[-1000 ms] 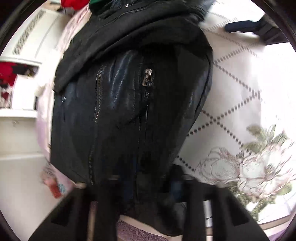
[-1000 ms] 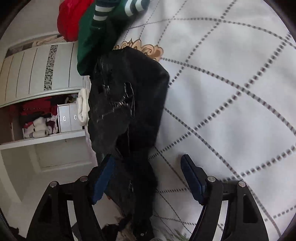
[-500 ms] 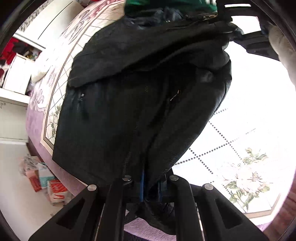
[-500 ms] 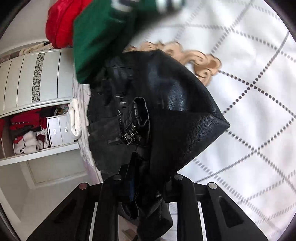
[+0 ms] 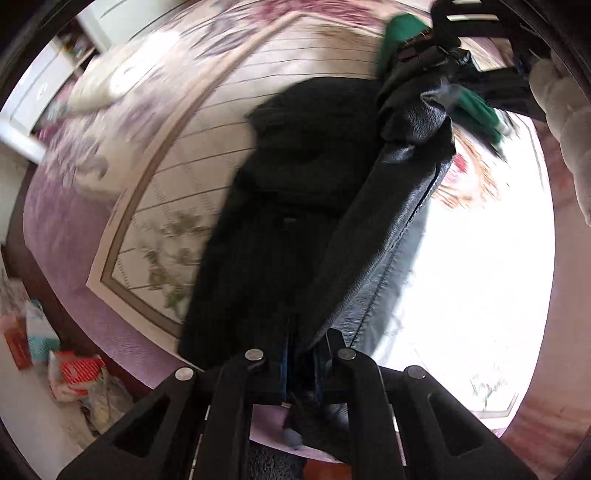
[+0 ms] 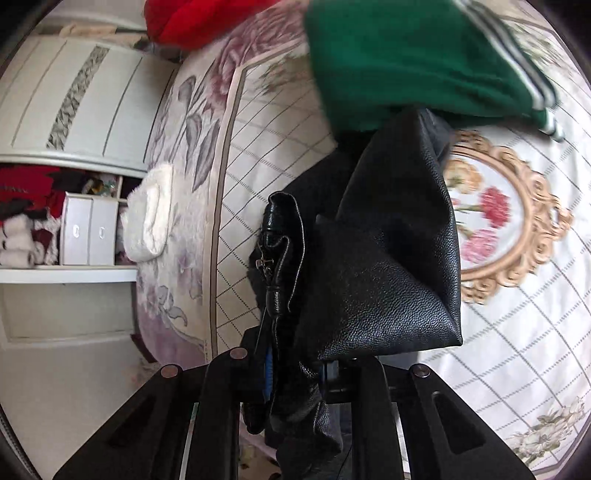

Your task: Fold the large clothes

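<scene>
A black leather jacket (image 5: pixel 295 206) hangs lifted above the quilted bed, stretched between both grippers. My left gripper (image 5: pixel 301 363) is shut on one edge of the jacket. My right gripper (image 6: pixel 295 369) is shut on another part of the jacket (image 6: pixel 380 273), near a zip and collar fold. The right gripper also shows at the top right of the left wrist view (image 5: pixel 480 44), with the gloved hand behind it.
A green striped garment (image 6: pixel 399 59) and a red garment (image 6: pixel 192 18) lie on the bed (image 6: pixel 517 332) beyond the jacket. A white fluffy item (image 6: pixel 147 214) lies at the bed's left edge. A white wardrobe (image 6: pixel 74 122) stands left. Bags (image 5: pixel 77 373) sit on the floor.
Both grippers have lifted the jacket higher off the bed and pulled it away from the green garment. The left wrist view has swung and is blurred by motion.
</scene>
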Demonstrator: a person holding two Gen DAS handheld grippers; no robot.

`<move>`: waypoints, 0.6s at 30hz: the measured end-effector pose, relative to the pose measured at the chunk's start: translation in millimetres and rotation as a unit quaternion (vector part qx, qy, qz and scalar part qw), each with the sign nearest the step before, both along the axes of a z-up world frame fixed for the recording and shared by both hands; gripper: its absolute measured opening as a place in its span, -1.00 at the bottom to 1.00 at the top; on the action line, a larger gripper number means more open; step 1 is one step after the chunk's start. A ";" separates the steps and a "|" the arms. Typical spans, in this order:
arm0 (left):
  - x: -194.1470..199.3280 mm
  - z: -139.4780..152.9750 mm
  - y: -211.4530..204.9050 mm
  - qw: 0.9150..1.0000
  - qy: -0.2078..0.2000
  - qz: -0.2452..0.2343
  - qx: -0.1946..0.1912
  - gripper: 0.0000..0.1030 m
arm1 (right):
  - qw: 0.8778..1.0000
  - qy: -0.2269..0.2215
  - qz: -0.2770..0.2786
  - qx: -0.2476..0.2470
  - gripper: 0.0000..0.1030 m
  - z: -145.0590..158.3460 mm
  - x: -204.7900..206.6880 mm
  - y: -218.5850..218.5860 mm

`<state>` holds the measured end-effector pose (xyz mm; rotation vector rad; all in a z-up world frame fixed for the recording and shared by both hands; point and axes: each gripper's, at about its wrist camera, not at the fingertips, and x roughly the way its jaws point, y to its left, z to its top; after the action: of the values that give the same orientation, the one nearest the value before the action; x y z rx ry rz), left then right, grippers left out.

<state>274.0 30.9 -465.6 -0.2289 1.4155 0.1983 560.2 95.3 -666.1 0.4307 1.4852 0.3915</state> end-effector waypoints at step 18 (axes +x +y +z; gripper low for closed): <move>4.4 -112.1 106.4 0.995 0.042 0.054 -0.074 -0.86 | 0.988 0.038 0.053 -0.140 -0.64 -111.9 27.0 118.3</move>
<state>278.4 137.2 -577.6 -0.4234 1.5047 0.1932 587.2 213.6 -778.0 0.1438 1.6149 0.2464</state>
